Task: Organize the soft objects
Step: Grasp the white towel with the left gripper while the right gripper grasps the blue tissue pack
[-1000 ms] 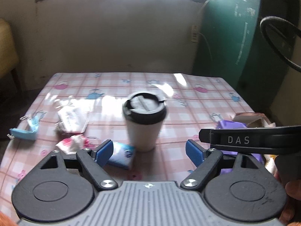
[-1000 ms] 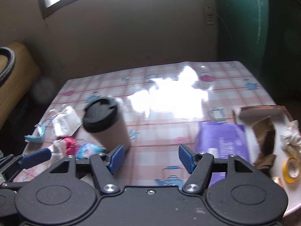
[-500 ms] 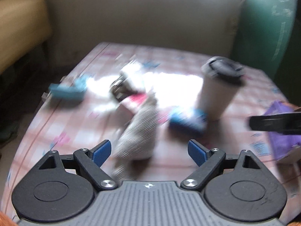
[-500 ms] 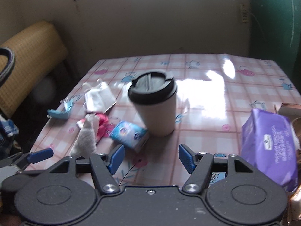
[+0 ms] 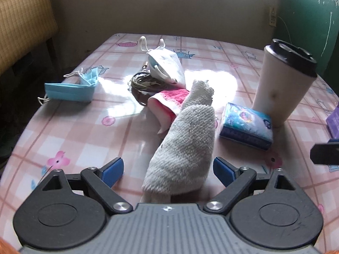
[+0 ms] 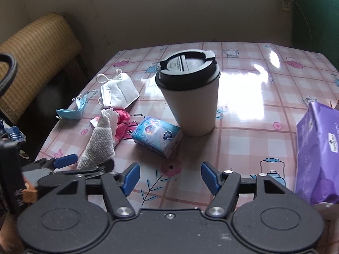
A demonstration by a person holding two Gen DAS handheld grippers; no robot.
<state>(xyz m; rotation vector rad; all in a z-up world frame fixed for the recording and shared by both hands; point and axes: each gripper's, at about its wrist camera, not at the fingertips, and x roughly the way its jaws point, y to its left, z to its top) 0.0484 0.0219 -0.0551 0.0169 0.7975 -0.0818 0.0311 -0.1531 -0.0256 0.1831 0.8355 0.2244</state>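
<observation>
Left gripper (image 5: pixel 168 171): jaws closing, pads not yet touching the rolled white terry cloth (image 5: pixel 186 146) between them. Right gripper (image 6: pixel 170 176): apart, empty. We judge a risk: the cloth overlaps a pink terry towel (image 5: pixel 169 101), which may drag along.

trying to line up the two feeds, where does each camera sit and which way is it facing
Left wrist: sits on the left gripper, angled down across the table; the white towel lies between its closing fingers, untouched. The right gripper's tip shows at right.
Right wrist: sits on the right gripper, open, angled down at the cup and tissue pack; the left gripper shows at lower left.
Shared: towel, cup, tissue pack, blue mask, white mask.
</observation>
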